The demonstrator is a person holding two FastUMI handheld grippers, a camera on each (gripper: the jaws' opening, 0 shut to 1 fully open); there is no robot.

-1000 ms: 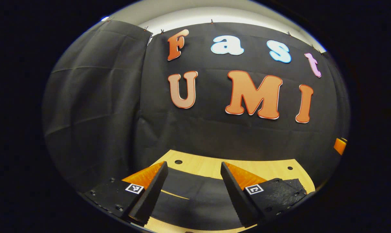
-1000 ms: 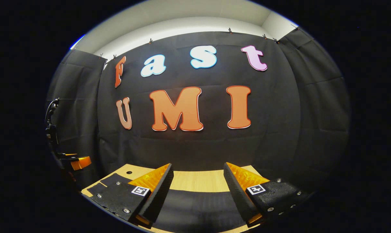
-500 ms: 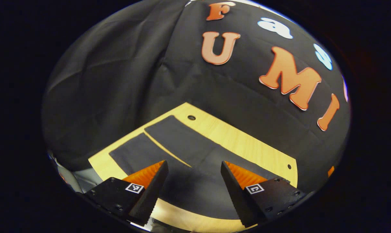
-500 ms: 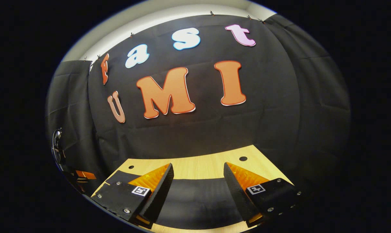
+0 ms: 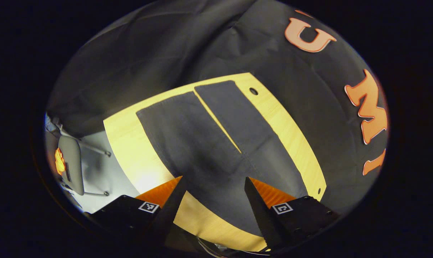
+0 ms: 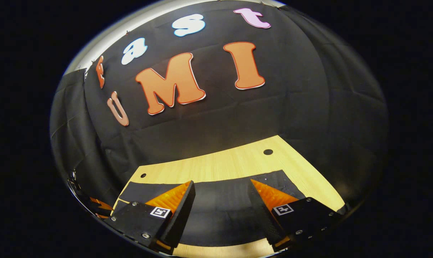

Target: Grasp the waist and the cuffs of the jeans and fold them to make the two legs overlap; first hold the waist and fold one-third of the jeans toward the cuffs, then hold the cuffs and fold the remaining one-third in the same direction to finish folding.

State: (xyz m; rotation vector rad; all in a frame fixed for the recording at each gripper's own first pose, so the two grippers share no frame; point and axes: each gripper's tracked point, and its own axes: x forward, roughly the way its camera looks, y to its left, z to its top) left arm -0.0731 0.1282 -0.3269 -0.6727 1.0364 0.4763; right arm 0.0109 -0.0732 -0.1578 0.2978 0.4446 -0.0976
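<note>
Dark jeans (image 5: 216,143) lie flat on the light wooden table (image 5: 130,150), both legs spread side by side with a thin strip of wood showing between them. The cuffs point to the far table edge in the left gripper view. My left gripper (image 5: 214,186) hovers open above the near part of the jeans, nothing between its fingers. In the right gripper view the jeans (image 6: 220,211) stretch as a dark band across the table (image 6: 220,166). My right gripper (image 6: 221,190) stands open above that band, holding nothing.
The table has small round holes near its corners (image 5: 253,91) (image 6: 268,152). Black cloth walls close in behind the table. A grey chair (image 5: 71,163) stands on the pale floor past the table's left edge in the left gripper view.
Both grippers have tilted downward, the left one much more and swinging left, so the table and jeans now take up far more of each view. Both stay open.
</note>
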